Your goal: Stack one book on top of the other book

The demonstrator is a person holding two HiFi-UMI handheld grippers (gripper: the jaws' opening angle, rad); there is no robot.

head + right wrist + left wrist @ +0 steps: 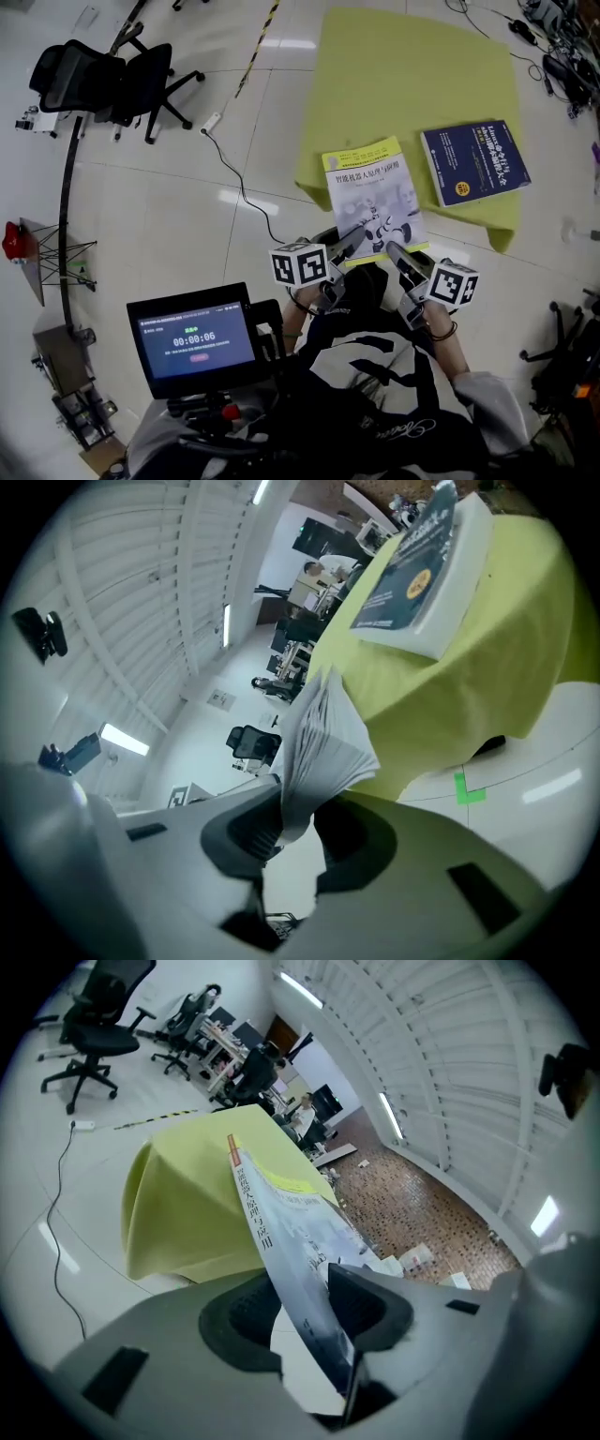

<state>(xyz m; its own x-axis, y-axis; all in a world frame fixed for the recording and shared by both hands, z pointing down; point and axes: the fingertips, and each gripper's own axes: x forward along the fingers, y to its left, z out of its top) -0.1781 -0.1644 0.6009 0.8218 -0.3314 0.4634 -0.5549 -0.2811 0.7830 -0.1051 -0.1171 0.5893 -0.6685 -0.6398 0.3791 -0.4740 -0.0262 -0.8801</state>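
Carrying the white-and-yellow book point(372, 192) over to the blue book point(473, 161) is judged to be the step in hand, since the first is gripped from both sides and the second lies untouched. The left gripper point(349, 246) is closed on the near left corner of the white-and-yellow book. In the left gripper view the cover and pages are seen clamped between narrow jaws, and the book runs up and away from them. The right gripper point(398, 255) is closed on the near right corner, where the right gripper view shows a fanned wad of pages pinched between the pads.

The held book is placed over the near edge of the desk point(394, 75), toward that edge's left end. Its near part overhangs the cloth and appears to be raised off it. The blue book lies flat at the desk's near right corner, beyond the right gripper and to its right, near the held book but apart from it.

For the next move, the held book would have to be brought clear of the cloth and kept level between the two grips. It would then be taken rightward, lowered squarely onto the blue cover and released only once it rests there. Because it is held only along one edge, sagging of the far end is to be expected.
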